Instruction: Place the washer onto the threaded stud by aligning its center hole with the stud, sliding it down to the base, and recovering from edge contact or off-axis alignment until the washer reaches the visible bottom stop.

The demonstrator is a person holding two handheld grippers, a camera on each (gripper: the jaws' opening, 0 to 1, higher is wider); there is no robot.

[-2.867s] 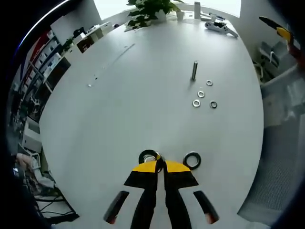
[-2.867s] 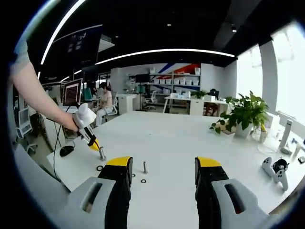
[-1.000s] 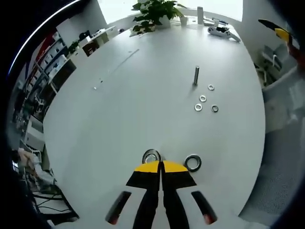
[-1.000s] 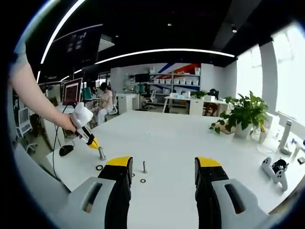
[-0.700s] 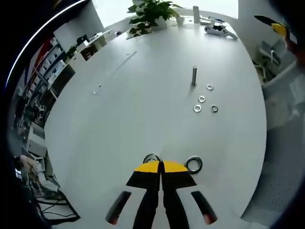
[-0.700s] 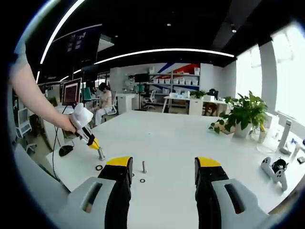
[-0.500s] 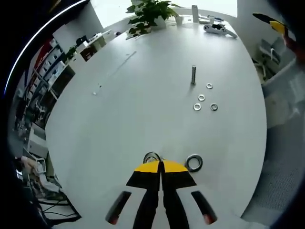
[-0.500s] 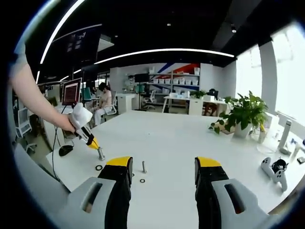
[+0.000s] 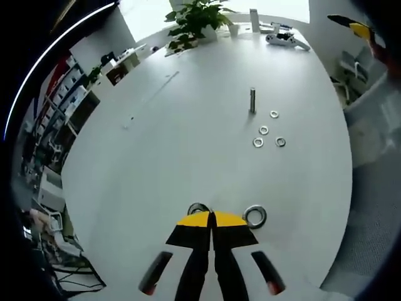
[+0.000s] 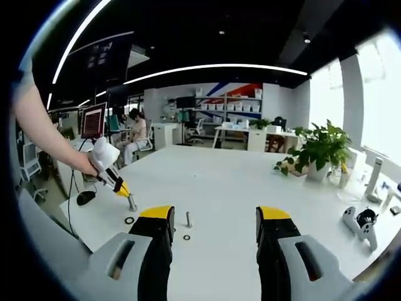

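My left tool (image 9: 211,216) is pinched closed on a washer (image 9: 197,207), threaded stud (image 9: 252,100) well ahead; my right tool (image 10: 215,219) gapes wide, empty

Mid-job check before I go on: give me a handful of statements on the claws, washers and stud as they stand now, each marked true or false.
1. The left claw is shut on a washer. True.
2. The right claw is shut. False: its jaws stand wide apart with nothing between them.
3. A washer already sits on the threaded stud. False: the stud stands bare and upright on the white table.
4. Four small washers lie loose on the table close to the stud. True.
5. Another washer lies flat on the table beside the left claw's tips. True.
6. The held washer is directly over the stud. False: the stud is well ahead of it across the table.
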